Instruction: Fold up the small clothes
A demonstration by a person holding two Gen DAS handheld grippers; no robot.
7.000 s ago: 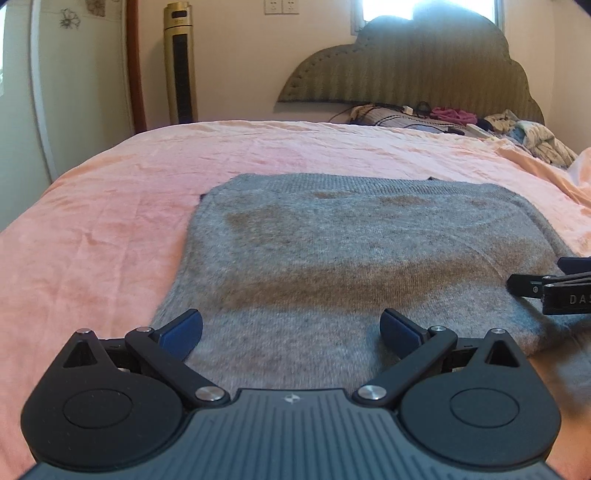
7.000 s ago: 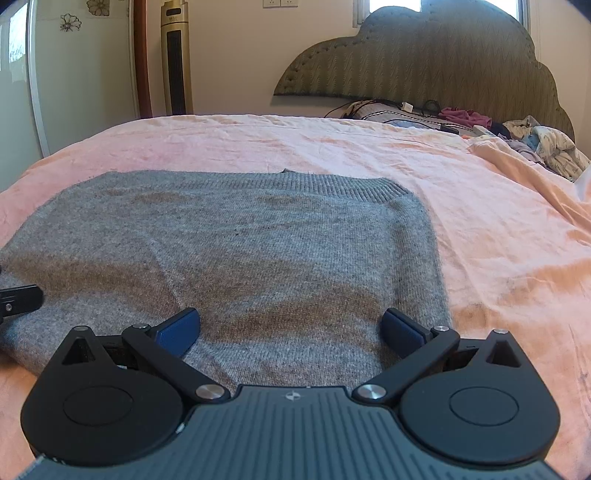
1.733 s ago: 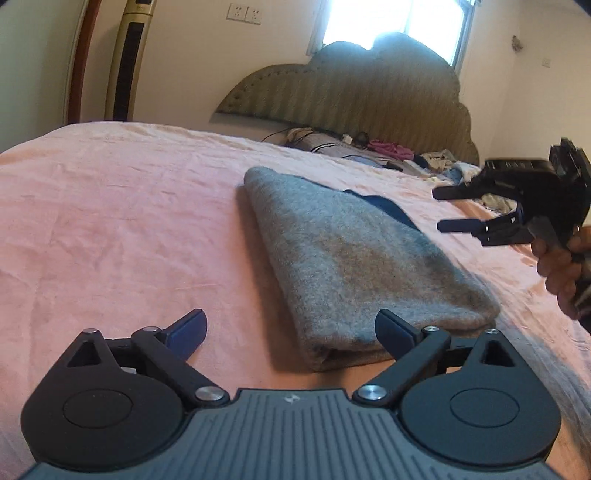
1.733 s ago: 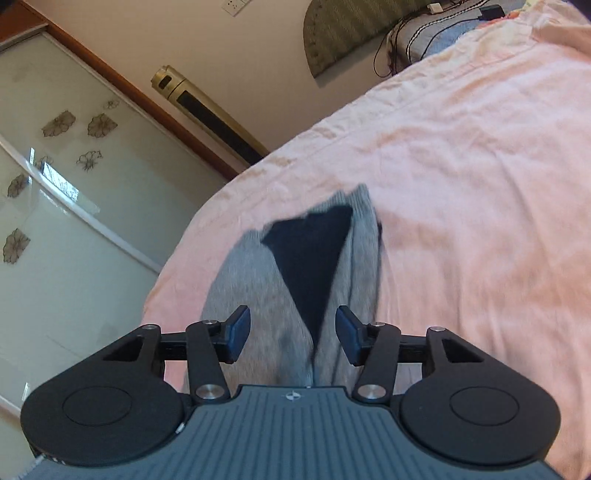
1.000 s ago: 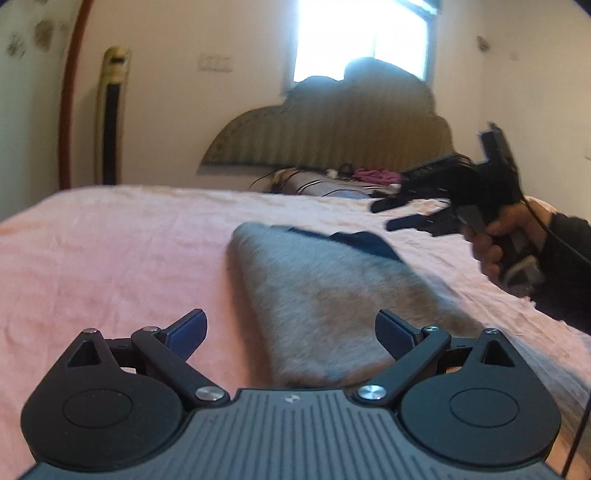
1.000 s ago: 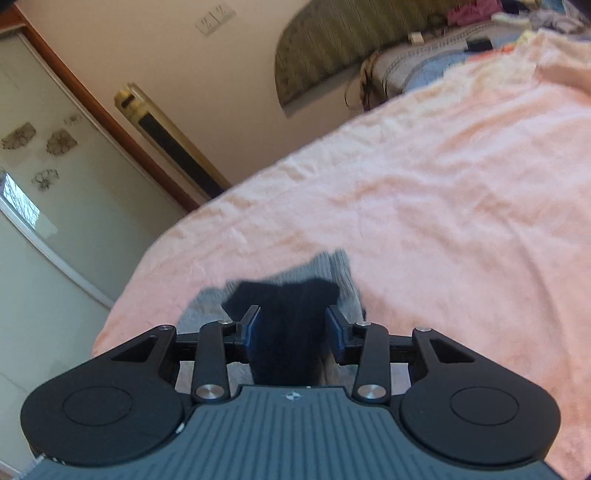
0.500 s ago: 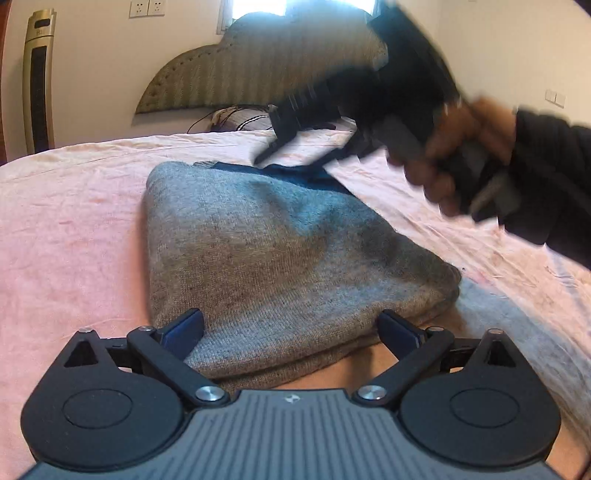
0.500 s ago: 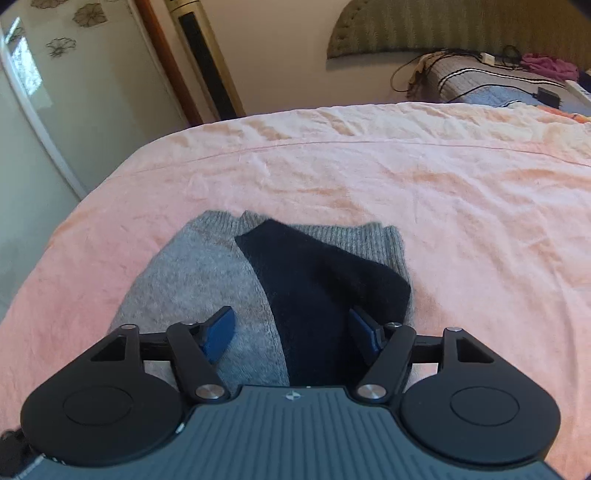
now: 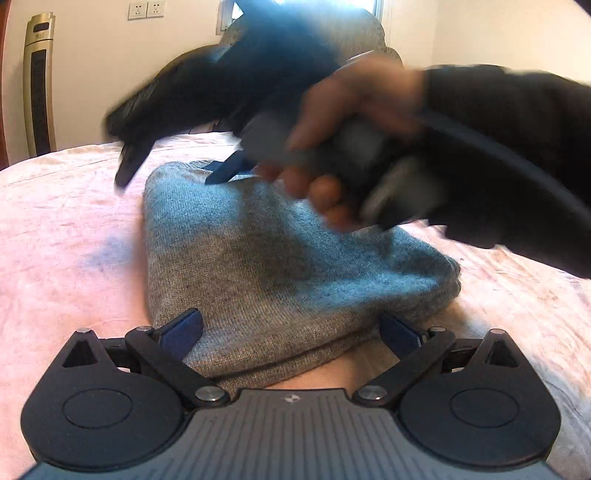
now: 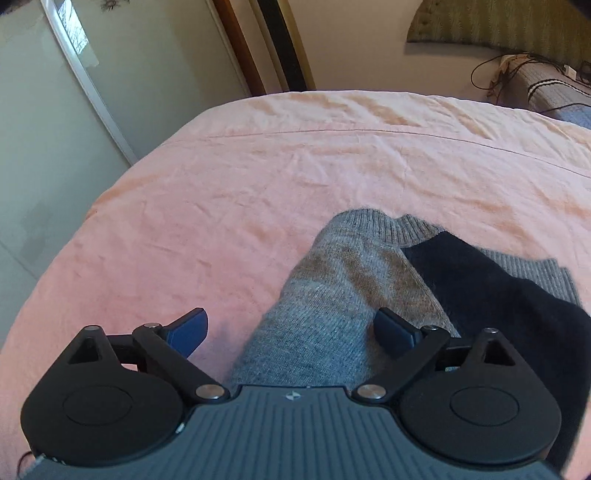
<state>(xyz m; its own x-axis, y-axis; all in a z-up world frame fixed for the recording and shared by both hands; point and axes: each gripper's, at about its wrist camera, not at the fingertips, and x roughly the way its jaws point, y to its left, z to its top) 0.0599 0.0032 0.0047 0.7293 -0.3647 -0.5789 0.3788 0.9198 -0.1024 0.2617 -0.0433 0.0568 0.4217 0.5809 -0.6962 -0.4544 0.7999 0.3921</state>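
A folded grey knit sweater (image 9: pixel 280 266), ribbed at the hem with a dark navy panel (image 10: pixel 509 295), lies on the wrinkled pink bed (image 10: pixel 295 166). The left tool (image 9: pixel 291 326) gapes wide at its near edge. The right tool (image 10: pixel 291 326), blurred, hand-held from above, spreads wide over the sweater, gripping nothing.

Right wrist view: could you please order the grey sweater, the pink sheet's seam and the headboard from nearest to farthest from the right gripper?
1. Grey sweater, between the open right gripper fingers.
2. Seam, running across the pink sheet beyond.
3. Headboard, top right, by the wall.
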